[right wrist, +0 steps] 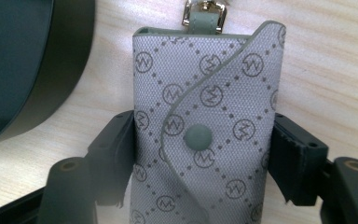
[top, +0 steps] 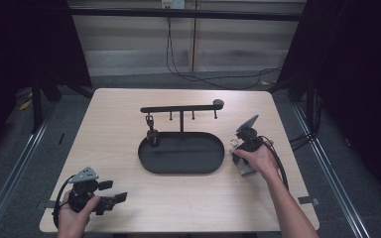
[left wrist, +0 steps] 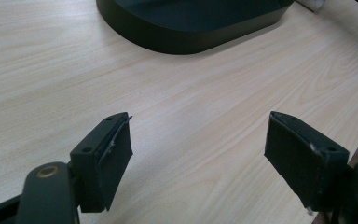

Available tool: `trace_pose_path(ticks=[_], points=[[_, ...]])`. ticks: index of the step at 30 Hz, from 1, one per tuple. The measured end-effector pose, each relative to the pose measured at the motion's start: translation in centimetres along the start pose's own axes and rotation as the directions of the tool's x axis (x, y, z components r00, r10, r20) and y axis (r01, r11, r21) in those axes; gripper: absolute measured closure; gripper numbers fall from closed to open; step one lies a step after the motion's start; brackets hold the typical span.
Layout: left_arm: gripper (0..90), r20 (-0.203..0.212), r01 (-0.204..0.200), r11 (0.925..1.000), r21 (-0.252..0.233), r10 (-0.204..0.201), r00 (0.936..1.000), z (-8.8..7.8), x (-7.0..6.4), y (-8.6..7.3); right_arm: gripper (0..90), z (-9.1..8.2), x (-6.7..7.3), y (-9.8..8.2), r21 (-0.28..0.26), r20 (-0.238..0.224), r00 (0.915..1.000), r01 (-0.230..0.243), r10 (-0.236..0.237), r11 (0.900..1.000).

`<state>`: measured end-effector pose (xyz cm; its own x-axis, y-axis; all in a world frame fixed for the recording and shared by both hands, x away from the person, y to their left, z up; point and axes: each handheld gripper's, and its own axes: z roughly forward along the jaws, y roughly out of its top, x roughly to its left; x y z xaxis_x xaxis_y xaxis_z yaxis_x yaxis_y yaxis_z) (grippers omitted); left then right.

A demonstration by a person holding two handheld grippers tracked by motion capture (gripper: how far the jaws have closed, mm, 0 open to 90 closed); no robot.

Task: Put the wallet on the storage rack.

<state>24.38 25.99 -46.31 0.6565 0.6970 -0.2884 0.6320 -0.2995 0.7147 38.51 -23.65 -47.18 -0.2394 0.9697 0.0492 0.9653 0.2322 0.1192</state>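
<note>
Grey monogram-print fabric key pouch (right wrist: 205,135), snap-fastened, with a metal clasp at its top: laid flat on the pale wood counter (top: 188,198), just right of the black oval tray (top: 181,152). It is bracketed by the right tool (right wrist: 204,154), one jaw at each long edge, apparently so that it can be lifted by its narrow sides; whether the pads press or merely touch cannot be told.

A T-shaped hook rack (top: 181,108) stands at the back of the tray, with one small dark item hung near its left end; the pouch is judged to be meant for a spare hook.

The left tool (left wrist: 198,154) is held released, jaws wide apart over bare counter, well to the near left of the tray, presumably idle.

The pouch's lower end is cut off in the right gripper view; in the high view it is largely covered by the hand. The hung item is too small to identify.
</note>
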Motion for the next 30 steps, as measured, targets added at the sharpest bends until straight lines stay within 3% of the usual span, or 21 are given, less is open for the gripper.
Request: trace_pose_path(ticks=[13, 23, 27, 30], points=[[22.1, -0.004, -0.004, 1.0, 0.003, 0.004, 1.0, 0.0, 0.0, 0.0, 33.7, -1.2, -0.5, 0.0, -0.003, -0.057, 0.9981, -0.026, 0.026, 1.0], [22.0, 0.006, -0.002, 0.9999, 0.015, 0.002, 1.0, 0.1, 0.1, 0.1, 33.8, -2.1, -1.2, -0.5, -0.015, -0.071, 0.9964, -0.047, 0.046, 0.999], [22.0, 0.006, -0.005, 0.9999, 0.011, 0.005, 1.0, 0.1, 0.1, 0.1, 33.7, -2.4, -1.3, -0.6, -0.017, -0.066, 0.9972, -0.036, 0.035, 0.999], [22.1, -0.001, -0.008, 0.9998, -0.019, 0.008, 1.0, -0.2, 0.1, 0.1, 33.7, -2.9, -1.3, -0.4, -0.019, -0.062, 0.9975, -0.033, 0.032, 0.999]])
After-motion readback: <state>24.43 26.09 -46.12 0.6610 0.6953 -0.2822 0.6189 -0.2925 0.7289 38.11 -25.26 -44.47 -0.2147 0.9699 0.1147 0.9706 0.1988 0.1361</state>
